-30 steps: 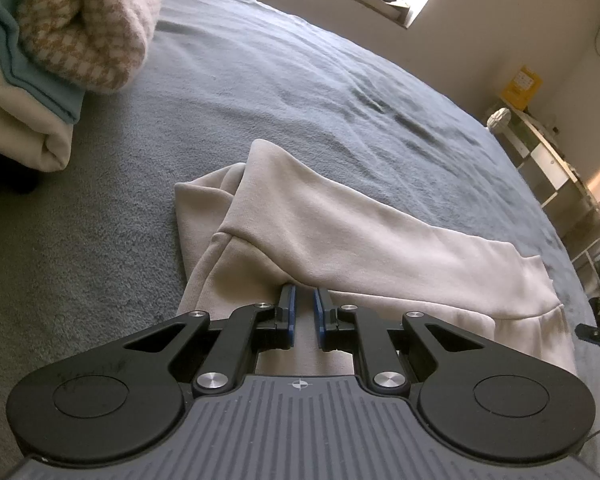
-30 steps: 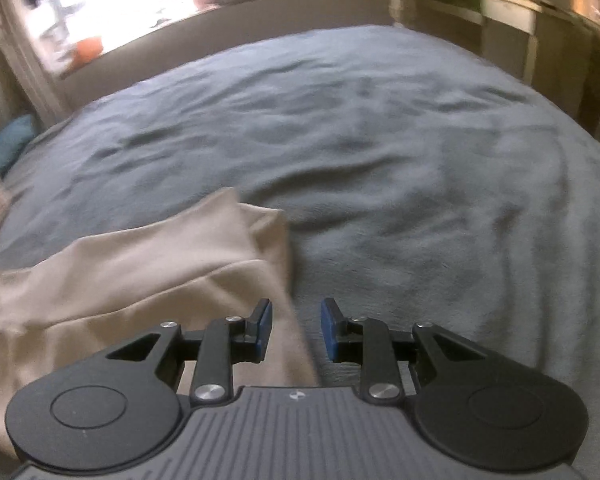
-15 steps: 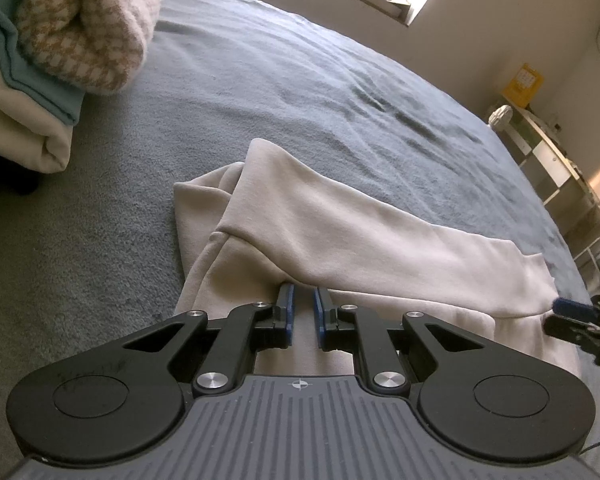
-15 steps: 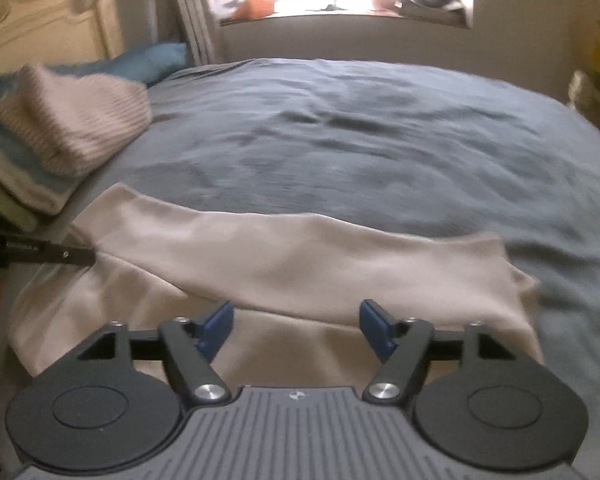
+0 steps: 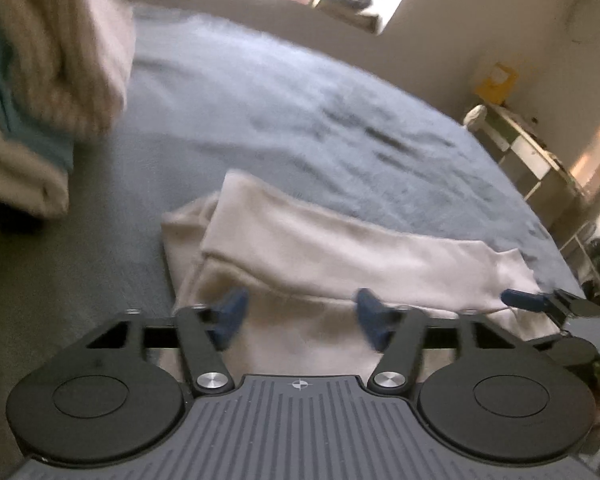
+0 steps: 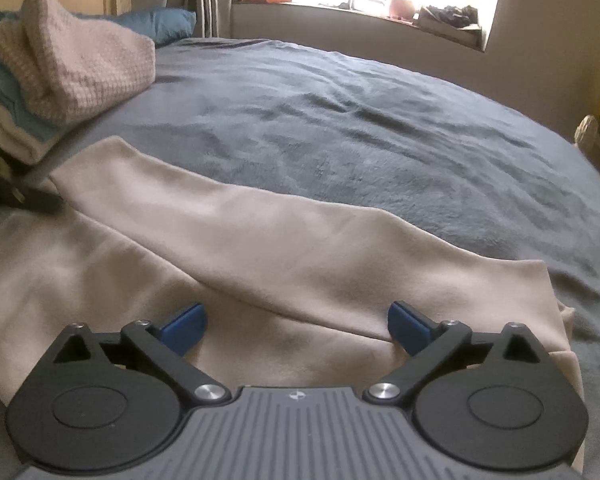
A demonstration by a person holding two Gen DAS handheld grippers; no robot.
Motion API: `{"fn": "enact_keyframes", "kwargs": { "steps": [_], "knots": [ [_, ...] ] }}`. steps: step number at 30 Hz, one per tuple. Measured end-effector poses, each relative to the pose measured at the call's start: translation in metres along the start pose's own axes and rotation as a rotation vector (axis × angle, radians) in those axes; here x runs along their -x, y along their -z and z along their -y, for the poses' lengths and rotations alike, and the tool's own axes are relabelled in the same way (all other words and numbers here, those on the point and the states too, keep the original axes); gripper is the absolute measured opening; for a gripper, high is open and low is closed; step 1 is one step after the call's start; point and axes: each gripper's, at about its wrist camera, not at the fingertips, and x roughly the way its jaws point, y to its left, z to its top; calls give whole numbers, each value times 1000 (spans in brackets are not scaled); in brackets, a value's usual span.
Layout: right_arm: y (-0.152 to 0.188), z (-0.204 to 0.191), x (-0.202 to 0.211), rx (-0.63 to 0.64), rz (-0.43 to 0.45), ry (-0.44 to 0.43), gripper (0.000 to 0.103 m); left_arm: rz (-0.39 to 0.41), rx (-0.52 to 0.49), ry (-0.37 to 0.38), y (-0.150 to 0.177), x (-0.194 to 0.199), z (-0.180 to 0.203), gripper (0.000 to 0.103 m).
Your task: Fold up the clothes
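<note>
My left claw (image 5: 300,316) stands wide, its blue pads spread above the beige garment (image 5: 340,252) and gripping nothing. At three o'clock from it, my right claw's tip pokes in at the cloth's far end. My right claw (image 6: 298,324) is wide too, empty, hovering over the same garment (image 6: 236,240). A long folded band of it runs from ten o'clock to three o'clock across the grey bedspread (image 6: 380,120). At ten o'clock sits a stack of folded clothes (image 6: 76,64).
</note>
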Motion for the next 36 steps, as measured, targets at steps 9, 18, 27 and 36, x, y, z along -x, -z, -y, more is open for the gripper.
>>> {"fn": "enact_keyframes", "kwargs": {
  "steps": [9,18,27,36],
  "knots": [
    [2,0,-5,-9,1,-9,103,-51,-40,-10,5,6,-19,99],
    [0,-1,-8,-5,-3,-8,103,-82,125,96,-2,-27,-59,97],
    [2,-5,-9,-2,0,2,103,-113,244,264,2,-27,-81,90],
    [3,-5,-9,0,7,3,103,-186,393,399,28,-20,-90,73]
  ]
}}
